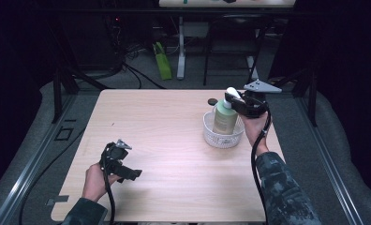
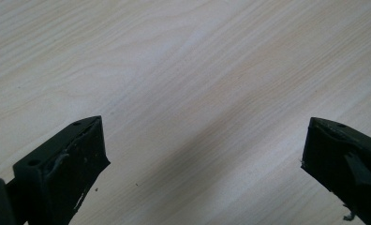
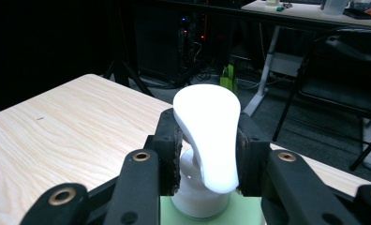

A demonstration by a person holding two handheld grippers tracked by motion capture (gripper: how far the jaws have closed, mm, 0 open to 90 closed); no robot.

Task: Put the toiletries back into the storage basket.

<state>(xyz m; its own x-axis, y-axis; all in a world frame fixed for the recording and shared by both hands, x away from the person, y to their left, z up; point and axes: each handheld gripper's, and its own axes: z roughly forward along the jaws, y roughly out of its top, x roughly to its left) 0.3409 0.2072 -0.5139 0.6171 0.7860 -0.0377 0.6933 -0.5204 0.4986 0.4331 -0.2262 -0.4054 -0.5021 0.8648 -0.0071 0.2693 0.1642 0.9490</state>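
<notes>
A pale green pump bottle stands upright inside a white basket at the right of the table. My right gripper is shut on the bottle's white pump head, one jaw on each side of it. The green bottle shoulder shows just below the pump. Over the table's near left, my left gripper is held low and stands open, its two black fingers wide apart above bare wood with nothing between them.
A small black round object lies on the light wood table just behind the basket. Beyond the far edge are desk legs, a green bag, cables and a chair.
</notes>
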